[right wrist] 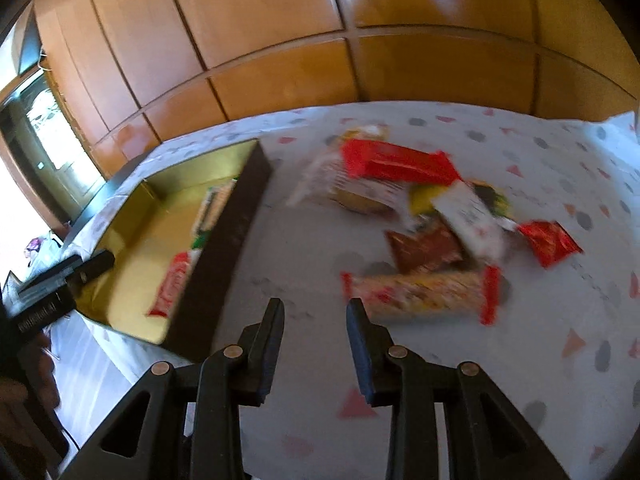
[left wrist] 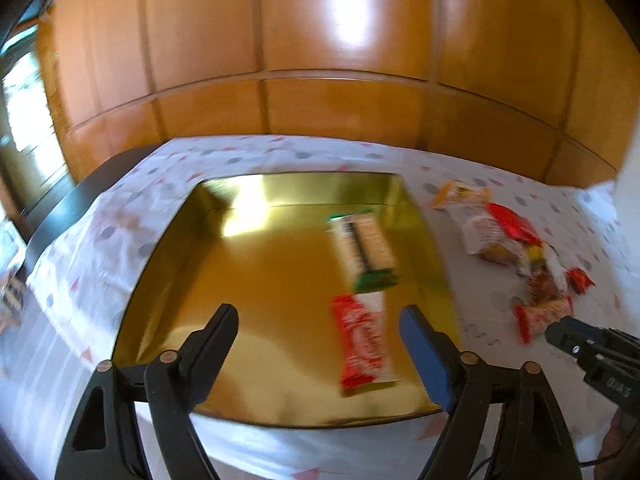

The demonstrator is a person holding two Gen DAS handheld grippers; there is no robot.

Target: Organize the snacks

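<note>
A shallow gold tray (left wrist: pixel 256 312) lies on the patterned tablecloth and holds a green-and-cream snack bar (left wrist: pixel 362 254) and a red-and-white snack bar (left wrist: pixel 364 346). My left gripper (left wrist: pixel 320 320) hovers open over the tray's near part, with the red bar below and between its fingers, untouched. Right of the tray lies a heap of snack packets (right wrist: pixel 432 208). A long bar with red ends (right wrist: pixel 420 294) is the nearest of them. My right gripper (right wrist: pixel 316 312) hangs open over the bare cloth just left of that bar, nothing between its fingers. It also shows in the left wrist view (left wrist: pixel 560 330).
The tray's dark outer wall (right wrist: pixel 224 256) stands between the right gripper and the tray's inside. A wooden panelled wall (left wrist: pixel 320 60) rises behind the table. The table's dark edge (left wrist: pixel 76 204) runs along the left. The left gripper (right wrist: pixel 80 268) shows at the right wrist view's left edge.
</note>
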